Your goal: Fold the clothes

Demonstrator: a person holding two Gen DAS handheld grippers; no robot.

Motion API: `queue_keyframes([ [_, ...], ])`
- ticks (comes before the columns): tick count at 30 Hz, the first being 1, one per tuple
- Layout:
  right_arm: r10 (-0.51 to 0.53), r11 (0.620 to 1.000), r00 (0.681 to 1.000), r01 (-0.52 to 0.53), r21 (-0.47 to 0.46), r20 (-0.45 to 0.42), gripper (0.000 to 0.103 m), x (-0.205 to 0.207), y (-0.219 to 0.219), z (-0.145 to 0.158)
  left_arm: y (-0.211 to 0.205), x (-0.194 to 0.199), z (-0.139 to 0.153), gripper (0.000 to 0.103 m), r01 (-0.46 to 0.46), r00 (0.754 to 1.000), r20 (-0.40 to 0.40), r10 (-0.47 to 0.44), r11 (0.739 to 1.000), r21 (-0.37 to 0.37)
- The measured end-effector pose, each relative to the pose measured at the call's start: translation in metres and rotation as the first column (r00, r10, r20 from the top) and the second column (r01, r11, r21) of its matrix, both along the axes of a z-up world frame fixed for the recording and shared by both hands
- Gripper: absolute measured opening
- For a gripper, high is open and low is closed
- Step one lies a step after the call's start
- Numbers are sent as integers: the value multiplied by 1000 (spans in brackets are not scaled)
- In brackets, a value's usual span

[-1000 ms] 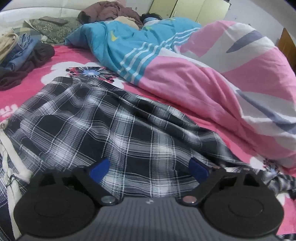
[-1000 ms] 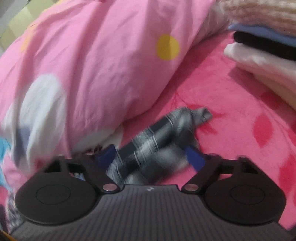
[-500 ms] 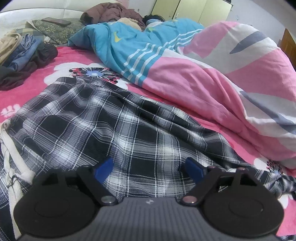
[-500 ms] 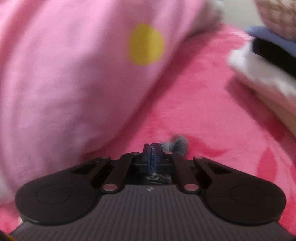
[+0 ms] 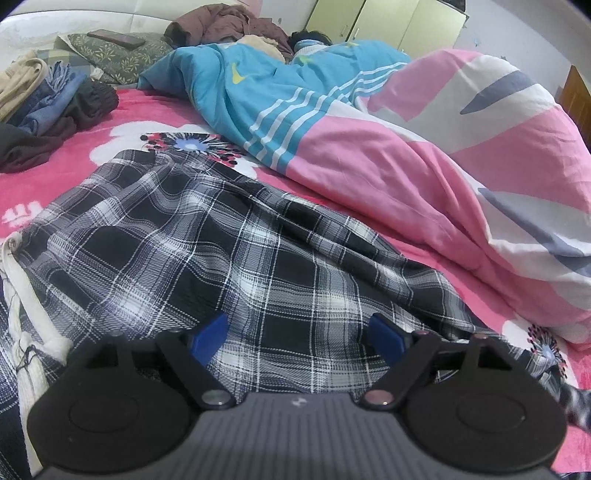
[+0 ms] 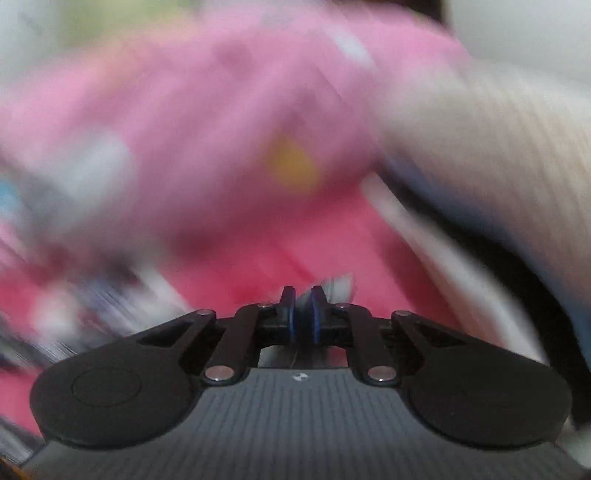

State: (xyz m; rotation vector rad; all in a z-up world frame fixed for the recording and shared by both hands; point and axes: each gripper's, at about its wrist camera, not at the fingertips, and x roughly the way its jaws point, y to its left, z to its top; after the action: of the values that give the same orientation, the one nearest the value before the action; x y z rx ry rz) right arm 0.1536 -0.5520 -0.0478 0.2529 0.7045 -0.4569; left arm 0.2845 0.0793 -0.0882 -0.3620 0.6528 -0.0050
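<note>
While my left gripper (image 5: 295,334) hangs low over the plaid garment (image 5: 221,251), its blue fingers (image 5: 208,332) stand wide apart w/ nothing between them, both tips just above the checked cloth. That garment, black & white plaid, lies spread and rumpled on the pink floral bed sheet (image 5: 122,114), filling the mid and lower part of the left wrist view; a pale cream edge (image 5: 22,332) of it runs along its left side, near the gripper's left disc. Beyond the garment's far-right edge lies a big pink duvet (image 5: 461,155) w/ white and grey patches, and next to that, further back, a blue striped quilt (image 5: 266,88) covering a person, only dark hair (image 5: 310,37) showing. Far left of the garment sits a heap of clothes (image 5: 48,107), beige, blue & dark, and behind that a patterned pillow (image 5: 114,55) w/ a dark phone (image 5: 114,37) on top. Yellow-green cupboard doors (image 5: 388,22) stand at the back. In the right wrist view my right gripper (image 6: 303,317) has its fingers (image 6: 288,314) pressed together on a bit of grey-white striped fabric (image 6: 334,286) sticking up btwn them; it looks like the plaid garment's cloth, but the frame is badly motion-blurred. Behind it I make out only pink sheet, pink duvet w/ a yellow spot (image 6: 291,166), and pale folded cloth (image 6: 498,147) at right.
</note>
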Motion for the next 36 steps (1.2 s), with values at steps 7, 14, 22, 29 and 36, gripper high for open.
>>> queue_keyframes([
  [7, 32, 985, 992, -52, 163, 124, 13, -5, 18, 17, 2, -1, 0, 85, 0, 1000, 1, 0, 1000, -1],
  [14, 414, 889, 903, -429, 160, 118, 44, 49, 125, 18, 3, -1, 0, 85, -4, 1000, 0, 4, 1000, -3],
  [22, 691, 714, 718, -696, 75, 85, 58, 114, 237, 16, 7, -1, -1, 85, 1, 1000, -2, -1, 999, -32],
  [29, 573, 813, 818, -574, 97, 48, 59, 101, 204, 13, 12, -1, -2, 85, -4, 1000, -7, 4, 998, -57],
  [36, 164, 904, 986, -164, 394, 34, 59, 72, 95, 2, 7, -1, -1, 85, -1, 1000, -7, 1, 1000, -25],
])
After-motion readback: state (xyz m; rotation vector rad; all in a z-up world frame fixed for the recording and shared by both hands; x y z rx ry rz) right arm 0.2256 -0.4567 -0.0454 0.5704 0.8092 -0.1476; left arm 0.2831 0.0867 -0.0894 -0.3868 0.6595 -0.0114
